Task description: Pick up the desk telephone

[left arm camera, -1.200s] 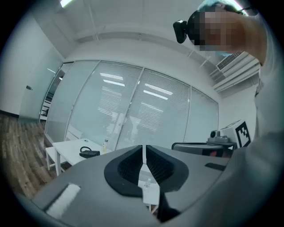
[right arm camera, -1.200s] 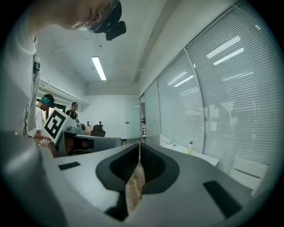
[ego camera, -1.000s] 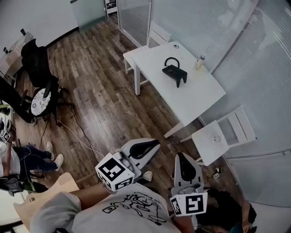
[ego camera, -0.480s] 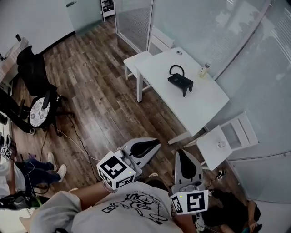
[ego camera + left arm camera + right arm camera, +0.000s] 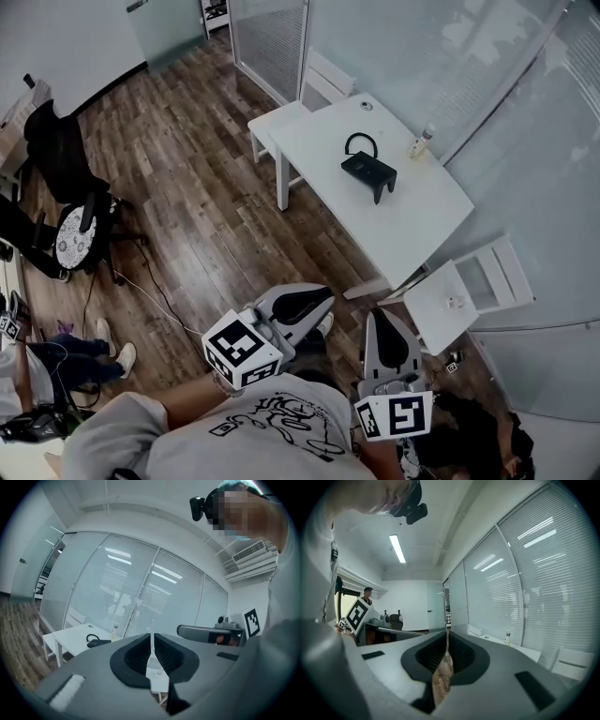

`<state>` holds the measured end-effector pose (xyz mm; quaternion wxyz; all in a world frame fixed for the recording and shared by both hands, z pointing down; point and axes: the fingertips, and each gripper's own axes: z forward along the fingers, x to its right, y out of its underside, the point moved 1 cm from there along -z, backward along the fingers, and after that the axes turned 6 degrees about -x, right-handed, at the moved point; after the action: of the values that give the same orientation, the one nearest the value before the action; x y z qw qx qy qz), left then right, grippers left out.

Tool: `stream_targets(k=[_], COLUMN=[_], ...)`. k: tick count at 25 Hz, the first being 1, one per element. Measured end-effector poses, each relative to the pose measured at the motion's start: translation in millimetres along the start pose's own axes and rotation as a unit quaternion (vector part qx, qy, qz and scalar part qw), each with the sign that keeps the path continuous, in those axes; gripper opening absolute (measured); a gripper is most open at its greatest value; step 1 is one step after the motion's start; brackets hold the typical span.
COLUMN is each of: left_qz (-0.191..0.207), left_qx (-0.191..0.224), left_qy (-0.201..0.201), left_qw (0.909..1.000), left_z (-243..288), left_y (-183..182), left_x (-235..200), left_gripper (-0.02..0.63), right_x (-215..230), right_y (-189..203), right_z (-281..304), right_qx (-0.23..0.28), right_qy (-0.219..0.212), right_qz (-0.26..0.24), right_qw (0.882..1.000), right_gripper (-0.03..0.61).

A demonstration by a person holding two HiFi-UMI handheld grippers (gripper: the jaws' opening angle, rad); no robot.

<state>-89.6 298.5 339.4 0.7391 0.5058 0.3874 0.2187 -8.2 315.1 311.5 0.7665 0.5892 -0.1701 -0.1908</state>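
The black desk telephone (image 5: pixel 369 171) with its curled cord sits on the white table (image 5: pixel 328 173), far ahead of both grippers. From the left gripper view the telephone (image 5: pixel 97 642) is small and lies left of the jaws. My left gripper (image 5: pixel 322 296) is shut and empty, held level over the wood floor. My right gripper (image 5: pixel 380 318) is shut and empty too, beside it at the right. The left gripper (image 5: pixel 153 637) and the right gripper (image 5: pixel 447 637) both show their pads pressed together.
A small bottle (image 5: pixel 419 143) stands on the table beyond the telephone. A white chair (image 5: pixel 464 284) stands at the table's near right, another (image 5: pixel 323 78) at its far end. Glass walls with blinds run along the right. A black office chair (image 5: pixel 70 202) and cables lie at left.
Both grippers have moved forward toward the table, staying shut. The table and telephone have shifted slightly in the head view.
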Motion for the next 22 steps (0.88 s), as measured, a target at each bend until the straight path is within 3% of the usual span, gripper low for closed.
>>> stream_targets(k=[11,22], left_qz=[0.015,-0.002], left_qx=[-0.013,-0.012], left_qy=[0.002,-0.016], left_qw=[0.9998,0.9998], left_z=[126,206], left_y=[-33,-56], left_x=[-36,-65], left_gripper=[0.023,0.023], right_x=[124,202], right_y=[-9,-22], right_z=[54,97], right_qx=[0.006,-0.001], right_qy=[0.009,-0.011], right_qz=[0.019,0.012], right_qw=[1.0,1.0], right_gripper=[0.014,0.014])
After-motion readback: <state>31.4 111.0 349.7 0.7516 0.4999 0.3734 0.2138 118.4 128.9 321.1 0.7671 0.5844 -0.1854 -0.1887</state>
